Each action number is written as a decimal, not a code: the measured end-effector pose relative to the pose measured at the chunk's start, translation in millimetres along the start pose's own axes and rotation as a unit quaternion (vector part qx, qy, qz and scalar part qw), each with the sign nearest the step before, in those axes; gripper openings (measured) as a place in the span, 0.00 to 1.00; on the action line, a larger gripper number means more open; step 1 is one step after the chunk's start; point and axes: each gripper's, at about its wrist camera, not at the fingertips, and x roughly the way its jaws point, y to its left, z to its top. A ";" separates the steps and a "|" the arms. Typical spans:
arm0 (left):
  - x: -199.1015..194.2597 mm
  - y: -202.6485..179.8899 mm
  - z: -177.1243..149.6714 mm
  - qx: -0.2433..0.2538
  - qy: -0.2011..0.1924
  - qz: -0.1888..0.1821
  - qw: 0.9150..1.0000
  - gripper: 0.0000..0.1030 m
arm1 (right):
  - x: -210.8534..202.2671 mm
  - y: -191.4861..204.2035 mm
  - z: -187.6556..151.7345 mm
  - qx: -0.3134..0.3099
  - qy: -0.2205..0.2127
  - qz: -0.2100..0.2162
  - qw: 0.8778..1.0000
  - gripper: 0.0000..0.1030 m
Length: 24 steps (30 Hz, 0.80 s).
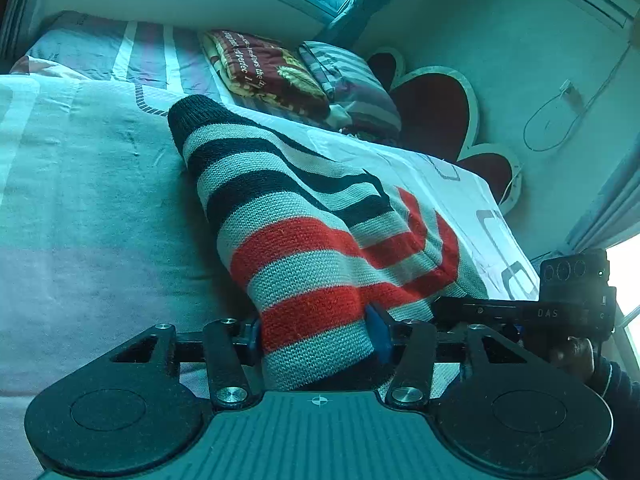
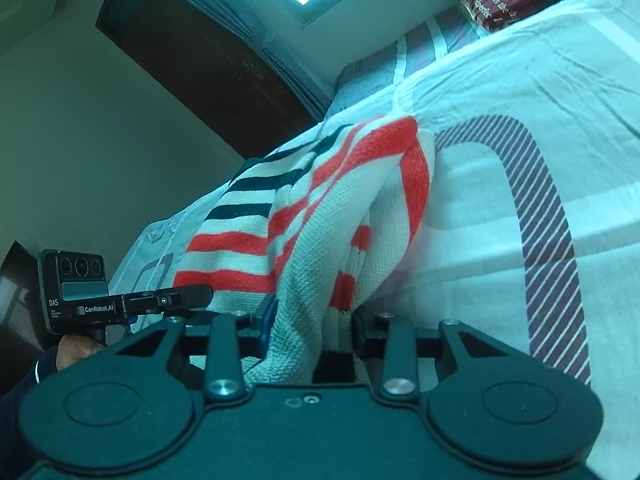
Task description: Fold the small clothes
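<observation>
On the left, our left tool (image 1: 318, 334) is clenched on a bunched edge of the knitted sweater with black, red and pale grey stripes (image 1: 296, 216), the blue pads (image 1: 378, 334) pressing the knit from both sides. From that grip the sweater runs away from us as a long striped roll, its black ribbed end lying on the bed with the pale striped sheet (image 1: 80, 184). Beyond it, near the headboard, sit a folded dark red printed blanket (image 1: 264, 68) and a striped pillow (image 1: 352, 80); both are well apart from the work and need not concern us.

On the right, our right tool (image 2: 314, 330) is likewise clenched on the sweater (image 2: 320, 216), here on a pale fold with red bands that hangs into the jaws. The garment rises from this grip in loose ridges and lies draped on the bed (image 2: 500, 92), close to its near edge.

We judge that we are mid-fold, with one edge held at two points. To do it well, we should keep both grips firm and level with each other, so the held edge stays straight and not sagging between them. We should carry the edge together, at one pace, over the body of the sweater, lay it down flat, and let go only once the knit rests on the bed. The knit is thick and soft, so it may slump or twist; a light outward pull between the tools should take up the slack.
</observation>
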 end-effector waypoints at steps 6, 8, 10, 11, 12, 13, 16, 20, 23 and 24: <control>-13.0 -5.4 1.5 -0.001 -0.015 -0.012 1.000 0.45 | -13.1 21.5 4.1 -0.020 -0.012 0.005 1.000 0.33; -18.6 -8.0 1.6 0.002 -0.019 -0.015 1.000 0.45 | -18.4 27.0 5.2 -0.026 -0.015 0.005 1.000 0.33; -24.8 -11.1 2.3 0.004 -0.024 -0.019 1.000 0.45 | -24.2 30.8 6.0 -0.032 -0.018 0.004 0.999 0.33; -28.5 -12.4 2.6 0.005 -0.027 -0.020 0.999 0.45 | -27.3 33.2 6.7 -0.034 -0.020 0.004 0.999 0.33; -32.3 -13.8 2.6 0.006 -0.031 -0.021 0.999 0.45 | -29.9 36.3 7.0 -0.036 -0.021 0.004 0.999 0.33; -36.6 -15.1 2.4 0.007 -0.034 -0.022 0.999 0.45 | -32.0 39.8 7.3 -0.040 -0.023 0.004 0.999 0.33; -53.2 -17.3 1.6 0.009 -0.043 -0.021 0.999 0.45 | -33.6 55.3 8.9 -0.053 -0.023 0.003 0.998 0.33; -83.5 -15.5 -0.2 0.008 -0.059 -0.014 0.998 0.45 | -28.1 81.9 10.8 -0.071 -0.022 0.008 0.997 0.33; -113.9 -8.7 -4.5 0.005 -0.072 -0.006 0.997 0.45 | -19.6 105.4 10.3 -0.083 -0.018 0.017 0.996 0.33; -125.5 -4.1 -5.8 0.005 -0.075 -0.003 0.997 0.45 | -16.3 113.5 9.7 -0.088 -0.017 0.020 0.996 0.33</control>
